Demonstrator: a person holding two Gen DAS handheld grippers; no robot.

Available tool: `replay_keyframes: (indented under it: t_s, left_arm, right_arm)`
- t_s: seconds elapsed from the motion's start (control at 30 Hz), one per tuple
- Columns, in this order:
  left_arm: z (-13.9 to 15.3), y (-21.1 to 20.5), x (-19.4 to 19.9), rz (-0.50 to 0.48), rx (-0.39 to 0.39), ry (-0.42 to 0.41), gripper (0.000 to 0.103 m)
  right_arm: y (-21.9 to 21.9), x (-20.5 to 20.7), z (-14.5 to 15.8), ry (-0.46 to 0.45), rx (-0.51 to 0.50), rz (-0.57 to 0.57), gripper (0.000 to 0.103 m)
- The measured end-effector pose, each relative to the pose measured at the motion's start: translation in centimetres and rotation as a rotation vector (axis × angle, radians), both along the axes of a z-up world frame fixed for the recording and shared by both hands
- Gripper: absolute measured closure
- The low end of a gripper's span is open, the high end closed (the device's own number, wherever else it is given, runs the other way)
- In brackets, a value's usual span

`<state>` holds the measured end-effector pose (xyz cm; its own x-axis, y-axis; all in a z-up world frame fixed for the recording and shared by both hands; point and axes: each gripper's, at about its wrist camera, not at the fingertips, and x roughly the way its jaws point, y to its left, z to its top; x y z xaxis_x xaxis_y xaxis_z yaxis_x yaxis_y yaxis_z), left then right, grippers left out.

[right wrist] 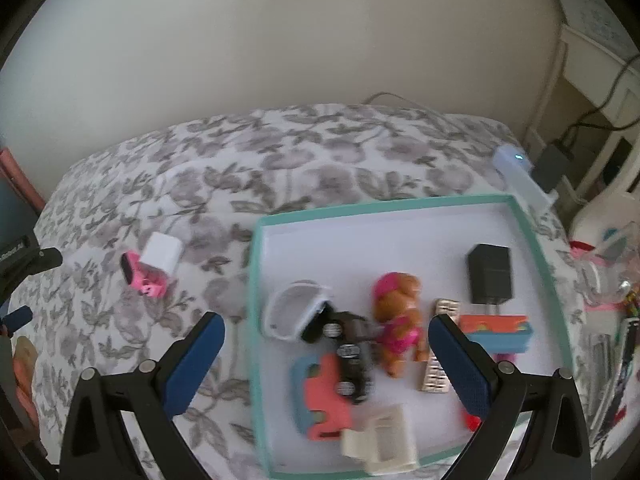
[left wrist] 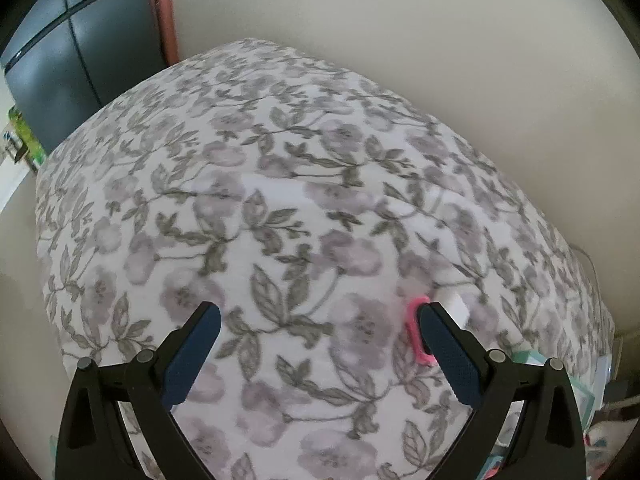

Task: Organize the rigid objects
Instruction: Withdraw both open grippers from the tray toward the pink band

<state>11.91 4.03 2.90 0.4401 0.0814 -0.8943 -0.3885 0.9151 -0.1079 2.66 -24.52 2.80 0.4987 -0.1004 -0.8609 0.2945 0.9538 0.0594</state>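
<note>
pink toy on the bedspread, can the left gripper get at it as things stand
Probably yes: the pink toy lies on the open bedspread beside the left gripper, jaws open, with only the white cube touching its far side.

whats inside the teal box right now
The teal box holds a toy dog, a black charger block, a black toy car, a clear lid, a coral piece and a cream block. The right tongs hide part.
</note>
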Motion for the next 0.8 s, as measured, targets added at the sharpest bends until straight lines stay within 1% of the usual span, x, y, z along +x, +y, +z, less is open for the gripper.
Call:
replay_keyframes:
  t_s: [0.17,0.27,0.43,0.6,0.8]
  left_arm:
    - [-1.0,2.0,0.1,0.056,-0.03,0.038,0.003]
    - [-1.4,2.4,0.2,0.068,-0.029,0.055,0.003]
    - [-1.7,2.1,0.5,0.043,-0.006,0.07,0.003]
    - [-2.1,1.4,1.2,0.012,0.009,0.084,0.003]
    - [-2.5,0.8,2.0,-0.006,-0.007,0.096,0.003]
  right_arm:
    - [2.9,0.9,-0.4,0.003,-0.006,0.055,0.0]
    - [4.5,1.5,-0.8,0.005,-0.009,0.087,0.0]
    - [6.1,2.5,-1.5,0.014,-0.008,0.12,0.0]
    - [6.6,3.3,-2.0,0.024,0.009,0.126,0.0]
    - [6.8,4.3,-1.7,0.016,0.007,0.128,0.0]
